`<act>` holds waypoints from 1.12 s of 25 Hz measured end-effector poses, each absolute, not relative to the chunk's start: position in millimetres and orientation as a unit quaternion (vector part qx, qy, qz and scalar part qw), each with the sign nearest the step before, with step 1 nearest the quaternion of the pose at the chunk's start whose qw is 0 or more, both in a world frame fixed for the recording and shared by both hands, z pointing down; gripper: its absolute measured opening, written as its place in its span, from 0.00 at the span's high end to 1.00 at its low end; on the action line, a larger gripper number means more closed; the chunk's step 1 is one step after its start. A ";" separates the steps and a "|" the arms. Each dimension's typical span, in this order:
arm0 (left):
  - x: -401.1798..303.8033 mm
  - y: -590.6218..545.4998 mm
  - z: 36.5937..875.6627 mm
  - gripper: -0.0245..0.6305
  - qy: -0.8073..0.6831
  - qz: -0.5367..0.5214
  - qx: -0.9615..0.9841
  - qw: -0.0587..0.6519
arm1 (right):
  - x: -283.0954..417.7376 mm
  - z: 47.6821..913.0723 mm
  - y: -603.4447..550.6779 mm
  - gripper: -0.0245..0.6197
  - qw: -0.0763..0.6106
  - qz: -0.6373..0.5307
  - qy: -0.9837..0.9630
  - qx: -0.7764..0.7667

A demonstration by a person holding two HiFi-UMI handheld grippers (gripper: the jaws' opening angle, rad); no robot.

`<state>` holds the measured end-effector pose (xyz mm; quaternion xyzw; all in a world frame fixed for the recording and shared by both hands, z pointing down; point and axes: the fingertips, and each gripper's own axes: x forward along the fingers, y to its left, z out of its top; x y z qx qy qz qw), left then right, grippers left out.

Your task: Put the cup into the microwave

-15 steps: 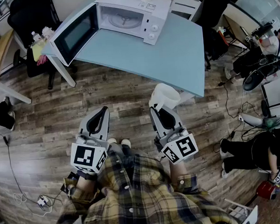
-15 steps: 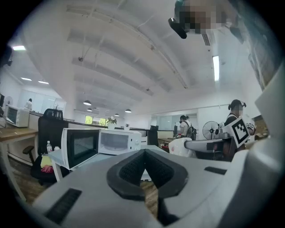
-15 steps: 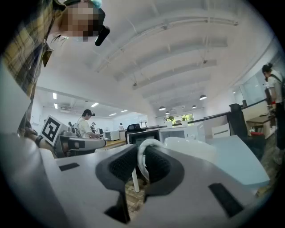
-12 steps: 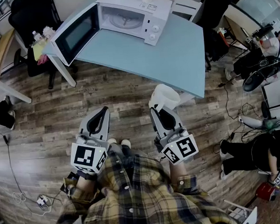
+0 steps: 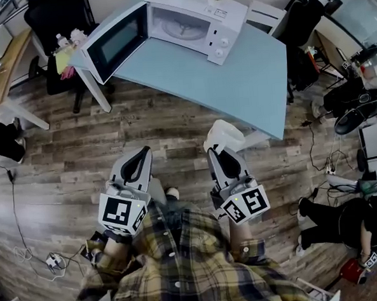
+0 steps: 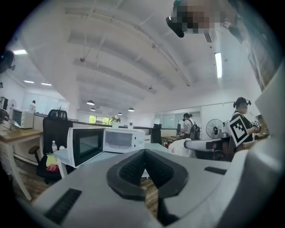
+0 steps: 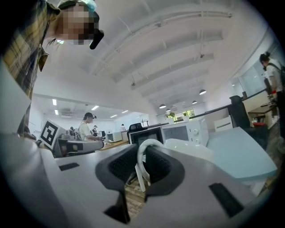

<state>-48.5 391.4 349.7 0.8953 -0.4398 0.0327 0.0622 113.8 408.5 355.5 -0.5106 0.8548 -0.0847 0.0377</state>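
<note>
A white cup (image 5: 223,137) hangs in front of me over the wooden floor, held by its handle (image 7: 141,164) in my right gripper (image 5: 215,153), which is shut on it. My left gripper (image 5: 142,154) is level beside it, shut and empty. The white microwave (image 5: 196,22) stands at the far end of the light blue table (image 5: 235,80), its door (image 5: 115,43) swung wide open to the left and its chamber with the glass turntable (image 5: 184,30) showing. Both grippers are short of the table's near edge. The microwave (image 6: 113,141) also shows in the left gripper view.
A black office chair (image 5: 56,24) with bottles and bright items stands left of the table. A wooden desk (image 5: 3,81) is at the far left. Chairs, cables and seated people (image 5: 345,213) crowd the right side. A power strip (image 5: 52,260) lies on the floor at lower left.
The table and microwave have shifted slightly right and down in the head view, so I have stepped a little closer. Both grippers keep their pose, the cup still held.
</note>
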 end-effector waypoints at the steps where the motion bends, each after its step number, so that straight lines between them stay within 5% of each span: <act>1: -51.0 389.0 351.1 0.97 -0.442 0.033 0.894 0.064 | 112.0 357.0 405.6 0.86 0.037 -0.087 0.855 -0.509; 28: -121.4 143.9 360.1 0.97 -0.411 0.040 0.907 0.077 | 26.2 362.5 168.2 0.86 0.032 -0.115 0.848 -0.516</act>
